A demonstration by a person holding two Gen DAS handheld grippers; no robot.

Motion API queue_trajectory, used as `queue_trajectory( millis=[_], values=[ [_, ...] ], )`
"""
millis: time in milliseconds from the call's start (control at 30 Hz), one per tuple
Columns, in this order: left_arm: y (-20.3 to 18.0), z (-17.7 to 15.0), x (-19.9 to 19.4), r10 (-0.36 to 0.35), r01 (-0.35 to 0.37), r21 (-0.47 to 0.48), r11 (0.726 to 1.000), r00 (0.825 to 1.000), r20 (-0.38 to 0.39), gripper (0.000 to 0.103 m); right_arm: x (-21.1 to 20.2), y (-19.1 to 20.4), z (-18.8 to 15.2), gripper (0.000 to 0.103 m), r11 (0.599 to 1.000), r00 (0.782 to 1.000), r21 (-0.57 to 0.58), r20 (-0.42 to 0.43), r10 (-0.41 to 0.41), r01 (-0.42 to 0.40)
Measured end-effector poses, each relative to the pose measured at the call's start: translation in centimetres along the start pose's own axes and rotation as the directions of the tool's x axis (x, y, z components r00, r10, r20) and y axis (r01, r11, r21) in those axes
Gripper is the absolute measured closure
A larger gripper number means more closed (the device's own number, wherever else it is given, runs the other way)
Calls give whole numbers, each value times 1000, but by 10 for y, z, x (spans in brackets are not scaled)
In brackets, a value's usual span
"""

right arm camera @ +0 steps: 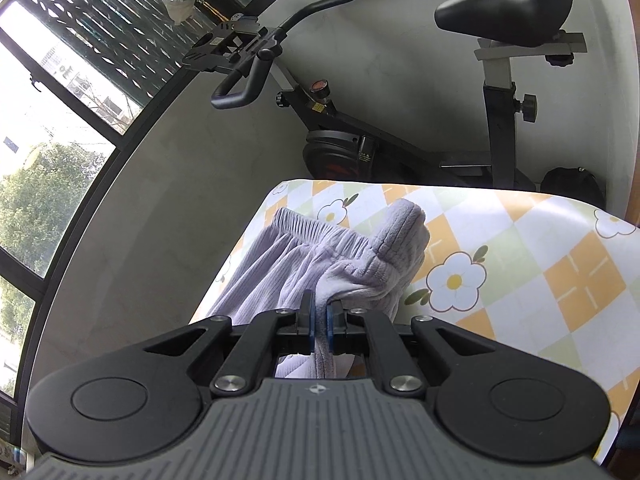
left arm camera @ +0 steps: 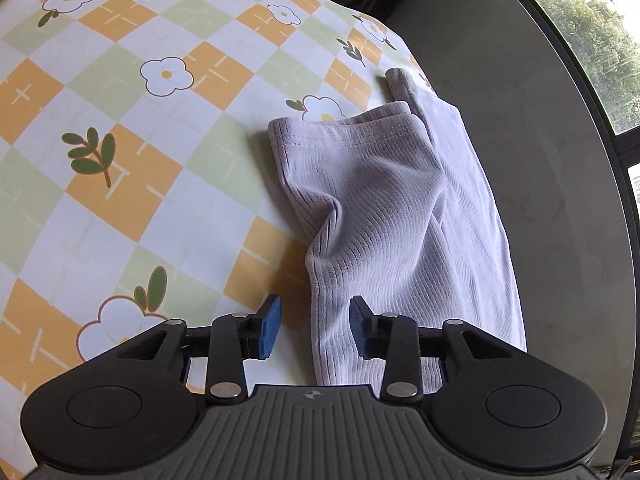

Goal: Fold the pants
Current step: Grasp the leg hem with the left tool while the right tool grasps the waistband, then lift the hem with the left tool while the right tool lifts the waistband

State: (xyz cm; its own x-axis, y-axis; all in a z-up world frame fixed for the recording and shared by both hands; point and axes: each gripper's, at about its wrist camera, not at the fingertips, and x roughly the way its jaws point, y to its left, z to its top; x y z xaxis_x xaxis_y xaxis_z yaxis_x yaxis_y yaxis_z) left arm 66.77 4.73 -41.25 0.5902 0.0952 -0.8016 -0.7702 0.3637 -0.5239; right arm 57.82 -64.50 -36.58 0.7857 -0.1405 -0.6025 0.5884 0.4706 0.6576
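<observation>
**Clerk:** Item one: pants (left arm camera: 384, 208), pale lilac, ribbed plush; lying along the edge of the table (left arm camera: 132, 184) with the flower-and-check cloth; legs doubled back over the body, cuffs toward the far end in your left view; top layer rumpled, one deep crease across it.

**Operator:** And my two tools?

**Clerk:** Item two: your left gripper (left arm camera: 316, 328); jaws parted to a middling gap, straddling the near edge of the cloth; the blue pads (left arm camera: 272, 326) press on nothing, so you hold nothing there. Item three: your right gripper (right arm camera: 319, 330); jaws drawn nearly together on a fold of the pants, just below the elastic waistband (right arm camera: 320, 232); the fabric passes between the pads and hangs out beneath them.

**Operator:** How far along am I?

**Clerk:** By my reckoning, one fold laid, lengthwise halves together and legs brought over (roughly, not neatly); left to do: release the right-hand pinch, smooth the crease, and probably one more fold to make a compact bundle; note the pants sit close to the table's edge, so a tug outward could drag them off.

**Operator:** Anything else in stock?

**Clerk:** An exercise bike (right arm camera: 400, 128) beyond the table; not part of the job.
</observation>
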Motion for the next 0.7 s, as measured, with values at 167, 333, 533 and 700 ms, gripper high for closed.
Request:
queue_trajectory(
  millis=[167, 333, 533, 700],
  values=[
    [-13, 0, 13, -36, 36, 52, 998, 999, 5, 66, 4, -2, -4, 97, 1000, 1000, -13, -17, -14, 14],
    [-21, -1, 23, -38, 38, 68, 997, 999, -2, 79, 7, -5, -5, 97, 999, 1000, -23, -19, -25, 25],
    [-50, 4, -33, -151, 136, 153, 979, 984, 93, 97, 6, -7, 4, 97, 1000, 1000, 1, -4, -30, 30],
    [-95, 24, -123, -381, 329, 230, 916, 893, 239, 98, -9, 31, 29, 97, 994, 993, -11, 44, 109, -109]
  ],
)
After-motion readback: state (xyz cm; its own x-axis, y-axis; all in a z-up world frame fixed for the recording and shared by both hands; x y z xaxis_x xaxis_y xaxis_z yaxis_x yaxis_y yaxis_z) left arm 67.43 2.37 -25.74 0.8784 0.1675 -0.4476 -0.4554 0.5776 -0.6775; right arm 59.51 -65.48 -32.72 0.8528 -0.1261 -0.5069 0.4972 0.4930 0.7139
